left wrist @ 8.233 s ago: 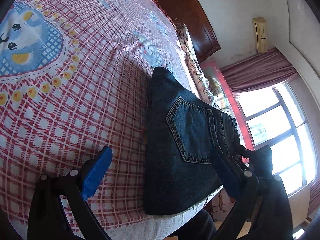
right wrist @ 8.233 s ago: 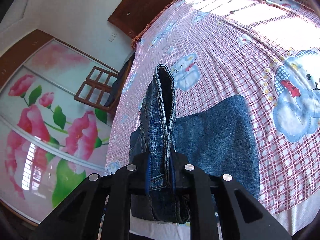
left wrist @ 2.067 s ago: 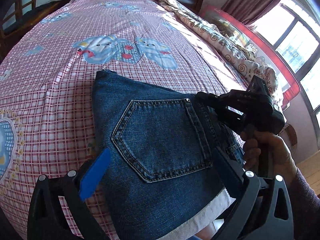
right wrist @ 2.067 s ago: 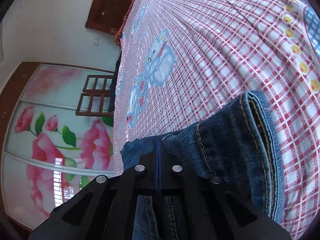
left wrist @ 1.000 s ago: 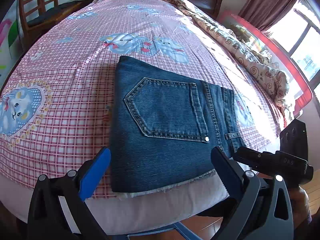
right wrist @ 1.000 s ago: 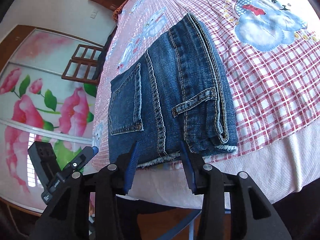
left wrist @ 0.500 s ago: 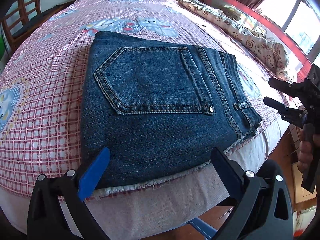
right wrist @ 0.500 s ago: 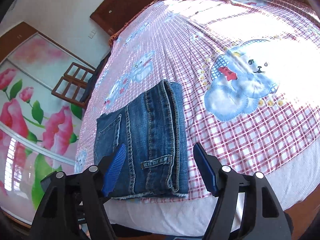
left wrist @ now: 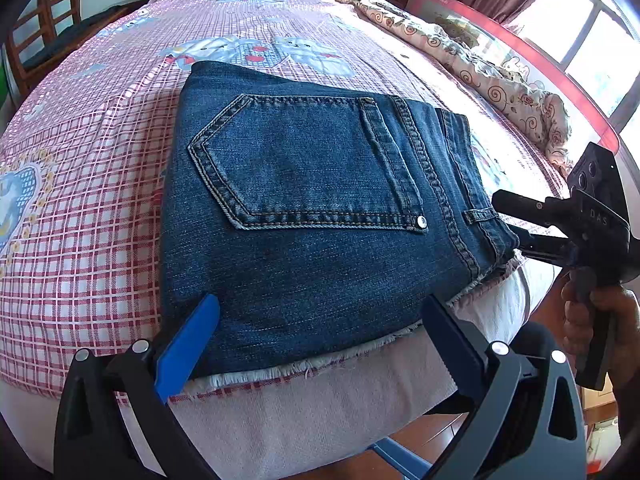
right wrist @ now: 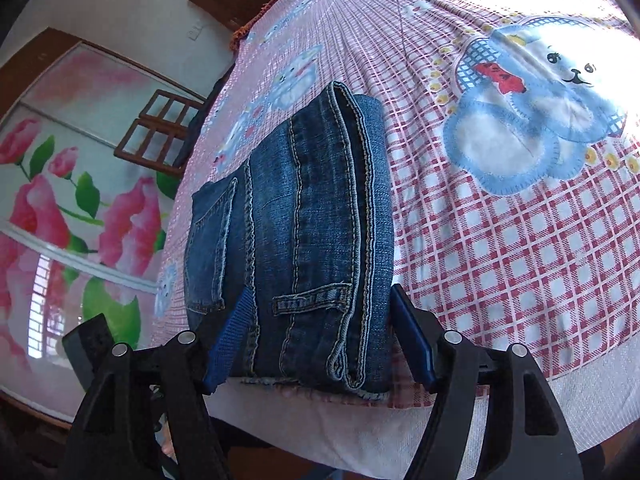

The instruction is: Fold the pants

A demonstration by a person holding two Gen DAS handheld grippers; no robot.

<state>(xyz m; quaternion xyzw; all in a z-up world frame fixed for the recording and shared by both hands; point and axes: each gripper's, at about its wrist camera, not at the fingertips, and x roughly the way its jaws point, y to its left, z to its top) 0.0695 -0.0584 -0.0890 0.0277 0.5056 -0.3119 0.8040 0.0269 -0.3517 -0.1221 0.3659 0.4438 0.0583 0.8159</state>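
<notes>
The dark blue jeans [left wrist: 320,208] lie folded into a compact rectangle on the pink checked bed sheet [left wrist: 80,220], back pocket up, at the bed's front edge. My left gripper [left wrist: 320,340] is open and wide, one finger at each end of the jeans' near edge, not pressing. In the same view my right gripper [left wrist: 508,220], held in a hand [left wrist: 600,320], points at the waistband corner. In the right wrist view the jeans [right wrist: 304,220] have their waistband end between the fingers of my open right gripper [right wrist: 320,340], pads apart from the cloth.
A rolled floral quilt [left wrist: 480,68] lies along the bed's far right side under the window [left wrist: 592,28]. A wooden chair [right wrist: 160,136] and a flower-painted wardrobe door [right wrist: 60,220] stand beyond the left side. The sheet [right wrist: 500,260] with bear prints spreads behind the jeans.
The right gripper's jaws widened and it moved in until the waistband end sits between its fingers. The left gripper came down closer to the jeans' near edge, then held still.
</notes>
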